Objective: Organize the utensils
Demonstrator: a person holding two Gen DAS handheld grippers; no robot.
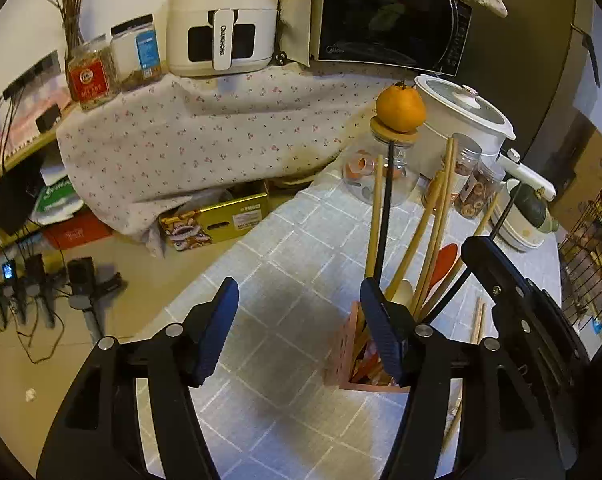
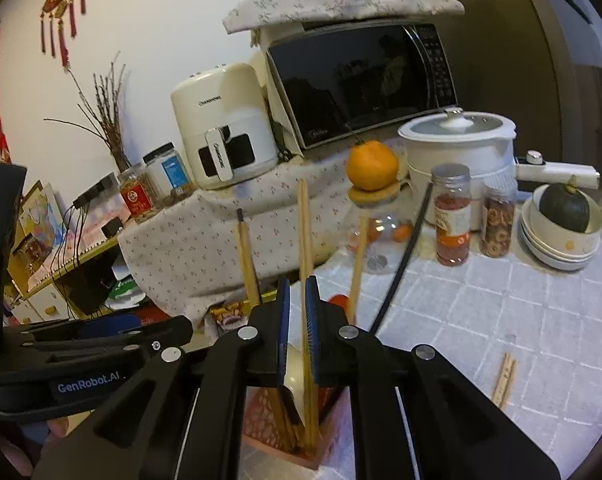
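A pink square utensil holder (image 1: 347, 358) (image 2: 261, 420) stands on the tiled table, filled with wooden chopsticks, a black chopstick (image 1: 385, 208), a red spoon (image 1: 445, 264) and a pale spoon. My left gripper (image 1: 301, 324) is open just left of the holder, its right finger against the holder's near side. My right gripper (image 2: 297, 328) is shut on a pair of wooden chopsticks (image 2: 304, 232) that stand upright with their lower ends inside the holder. Another wooden chopstick pair (image 2: 504, 378) (image 1: 478, 320) lies flat on the table to the right.
Behind the holder stand a glass jar topped with an orange (image 1: 401, 108), two snack jars (image 2: 453, 216), a white pot (image 2: 461, 144) and stacked bowls with a dark squash (image 2: 565, 216). An air fryer (image 1: 221, 16) and a microwave (image 1: 389, 12) sit on a cloth-covered shelf. A wire rack (image 1: 593, 264) is at right.
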